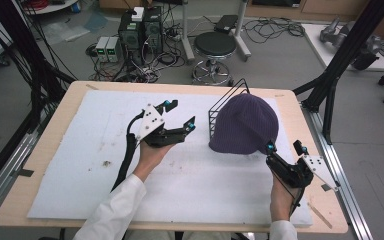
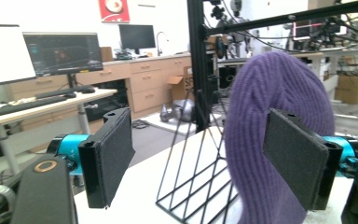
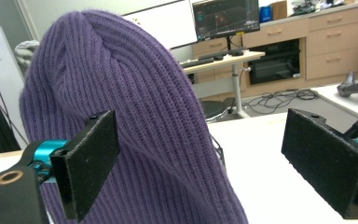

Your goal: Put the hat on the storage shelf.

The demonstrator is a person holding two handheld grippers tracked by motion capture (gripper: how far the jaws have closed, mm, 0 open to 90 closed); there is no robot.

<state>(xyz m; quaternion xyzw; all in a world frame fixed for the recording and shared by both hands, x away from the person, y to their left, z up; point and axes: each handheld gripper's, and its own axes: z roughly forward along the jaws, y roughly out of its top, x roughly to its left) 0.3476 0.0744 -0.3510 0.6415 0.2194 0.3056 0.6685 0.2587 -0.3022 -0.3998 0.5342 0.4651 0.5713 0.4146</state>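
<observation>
One purple knitted beanie (image 1: 245, 125), draped over a black wire rack (image 1: 219, 111), standing on the white foam sheet (image 1: 80, 150) toward the right half of the wooden table (image 1: 30, 165). Left gripper (image 1: 180, 114): held above the sheet to the left of the rack, apart from it, jaws spread wide with nothing between them. Right gripper (image 1: 285, 147): at the hat's near right edge, jaws likewise wide apart and holding nothing; one fingertip lies just beside the brim (from above, contact cannot be told). The high view gives the layout, with a round stool (image 1: 215, 47) and computer towers (image 1: 141, 27) on the floor beyond. The left gripper view adds the rack's wire lattice (image 2: 196, 186) uncovered at the beanie's (image 2: 270, 107) side, resting on the sheet. The right gripper view gives the beanie's ribbed knit (image 3: 135, 116) at close range, behind the left-hand pad (image 3: 91, 161), with a monitor (image 3: 223, 18) on a far desk.
</observation>
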